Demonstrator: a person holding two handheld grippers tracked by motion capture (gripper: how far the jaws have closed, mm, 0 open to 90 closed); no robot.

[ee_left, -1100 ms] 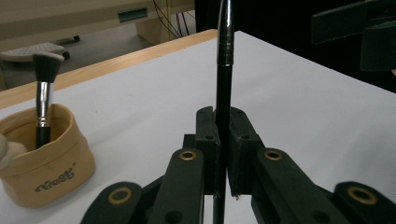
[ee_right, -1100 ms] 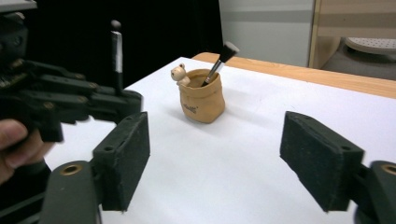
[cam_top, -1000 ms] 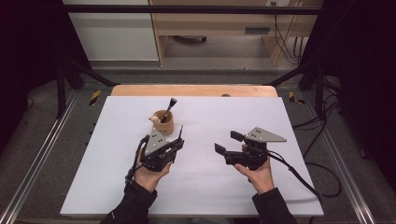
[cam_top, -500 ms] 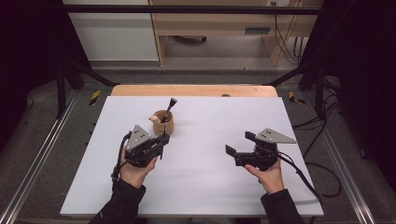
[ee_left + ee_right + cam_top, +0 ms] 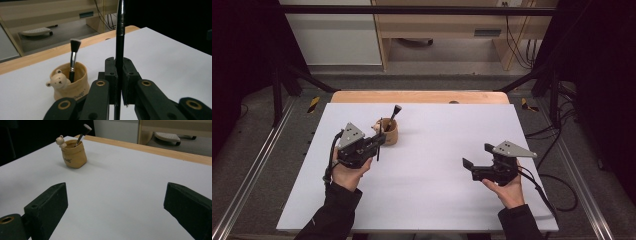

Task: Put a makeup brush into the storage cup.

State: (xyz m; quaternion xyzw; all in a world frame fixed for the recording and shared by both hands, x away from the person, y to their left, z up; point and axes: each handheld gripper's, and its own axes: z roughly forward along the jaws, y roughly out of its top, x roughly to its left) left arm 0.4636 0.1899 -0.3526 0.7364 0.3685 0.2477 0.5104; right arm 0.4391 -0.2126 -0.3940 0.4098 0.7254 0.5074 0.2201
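Left fingers [image 5: 119,82] clenched on black stick [image 5: 119,45], just beside cup [image 5: 71,81] | right fingers [image 5: 115,210] released, well apart from cup | risk: I tilt stick, knock cup over

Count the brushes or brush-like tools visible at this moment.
2: a makeup brush standing in the bear cup, and a thin black handle clamped upright in the left gripper; its tip is hidden.

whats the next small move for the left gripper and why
Probably carry the black stick over the bear cup's mouth: the left gripper is shut on it, just beside the cup, where one brush already stands.
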